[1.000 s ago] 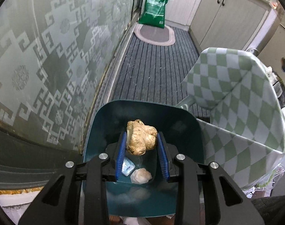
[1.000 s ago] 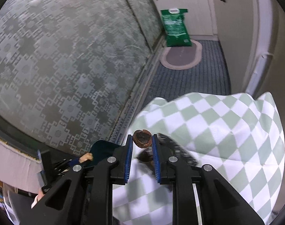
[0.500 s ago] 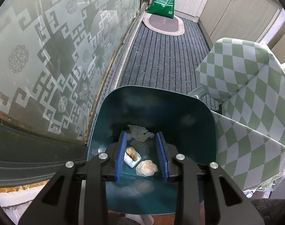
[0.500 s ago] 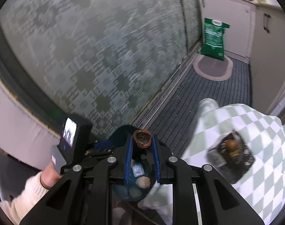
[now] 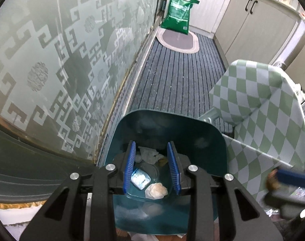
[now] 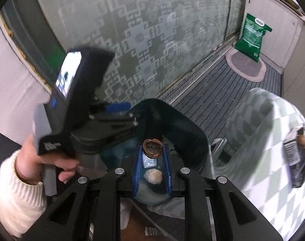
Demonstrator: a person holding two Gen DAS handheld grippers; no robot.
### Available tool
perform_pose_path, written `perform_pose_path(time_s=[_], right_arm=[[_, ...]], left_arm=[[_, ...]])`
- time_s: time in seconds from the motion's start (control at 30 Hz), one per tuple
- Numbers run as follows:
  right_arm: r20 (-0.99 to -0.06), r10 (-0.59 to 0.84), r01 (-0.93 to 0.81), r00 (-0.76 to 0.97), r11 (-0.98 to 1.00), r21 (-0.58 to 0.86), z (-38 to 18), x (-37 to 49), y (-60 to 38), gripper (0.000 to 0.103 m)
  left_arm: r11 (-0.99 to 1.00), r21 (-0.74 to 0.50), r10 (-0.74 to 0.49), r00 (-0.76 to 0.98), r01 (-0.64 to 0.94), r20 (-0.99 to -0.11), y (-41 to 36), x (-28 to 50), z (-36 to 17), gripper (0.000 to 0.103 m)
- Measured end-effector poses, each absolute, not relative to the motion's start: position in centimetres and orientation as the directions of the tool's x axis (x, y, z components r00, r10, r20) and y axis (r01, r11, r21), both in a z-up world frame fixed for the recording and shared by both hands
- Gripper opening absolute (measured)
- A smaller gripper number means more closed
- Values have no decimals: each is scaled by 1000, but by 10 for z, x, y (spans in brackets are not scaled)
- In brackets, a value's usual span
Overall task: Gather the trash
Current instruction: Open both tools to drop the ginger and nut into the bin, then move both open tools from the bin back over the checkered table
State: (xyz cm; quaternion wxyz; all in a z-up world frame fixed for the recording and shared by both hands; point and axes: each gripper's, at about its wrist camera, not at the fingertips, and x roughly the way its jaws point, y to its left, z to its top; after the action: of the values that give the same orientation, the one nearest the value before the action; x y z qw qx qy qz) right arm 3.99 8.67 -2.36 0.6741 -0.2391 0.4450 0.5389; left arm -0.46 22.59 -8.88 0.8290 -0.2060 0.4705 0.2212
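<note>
the right tongs [image 6: 152, 152] are closed to a narrow gap on a walnut shell half [image 6: 152, 148], clamped between the blue pads at their tips with the hollow face toward the camera. the shell sits directly above the open mouth of the teal trash bin [image 6: 194, 134], so the drop path runs straight down from the tips; no sideways travel appears necessary before release.

the left tongs [image 5: 152, 166] stand partly open and hold nothing. they point down into the same teal trash bin [image 5: 208, 140], just above its contents: crumpled tissue [image 5: 149, 153], a small foil packet [image 5: 140, 178] and a pale wad [image 5: 156, 189] on the bin floor.

the right hand is the nearer one for the coming deposit. judged risk: the left tongs occupy the left part of the bin mouth, so clearance between the two tools is tight. the desk with the green checked cloth [image 5: 258, 100] lies to the right of the bin.
</note>
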Motion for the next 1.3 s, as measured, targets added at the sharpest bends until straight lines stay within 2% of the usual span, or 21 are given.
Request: perform_pose_path(time_s=[0.3,0.63,0.8,0.87,1.03,1.1,1.2,1.3], right_arm=[[-884,468,-942,-6,294,162,-49,34,99,20],[-892,445,-928,-80,294,230,-70,33,105,20],[-891,445,-927,-94,286,241,-71,31,105,27],[-886,453,-927,-104,279,251,-69,31,105,36],[-863,498,-931,-84,269,246,-53,32,101,38],[-847,527,-930,-68,273,245,-44,35,98,40],[-822,567,-923,-44,292,251,-30,44,91,46],[-801,599,-915,-8,319,248,-19,54,83,49]], left_arm=[[798,-193,217,572,-571,-791,232,-16,-60,28],[811,-241,272,708,-533,-652,224,-30,-25,25],[825,-261,282,765,-501,-580,220,-37,-11,25],[831,-261,290,784,-491,-549,216,-40,-5,29],[851,-258,299,825,-458,-479,206,-46,8,35],[857,-248,315,841,-451,-440,201,-50,14,49],[866,-243,331,866,-437,-375,193,-56,23,59],[876,-256,318,888,-409,-331,187,-58,27,63]])
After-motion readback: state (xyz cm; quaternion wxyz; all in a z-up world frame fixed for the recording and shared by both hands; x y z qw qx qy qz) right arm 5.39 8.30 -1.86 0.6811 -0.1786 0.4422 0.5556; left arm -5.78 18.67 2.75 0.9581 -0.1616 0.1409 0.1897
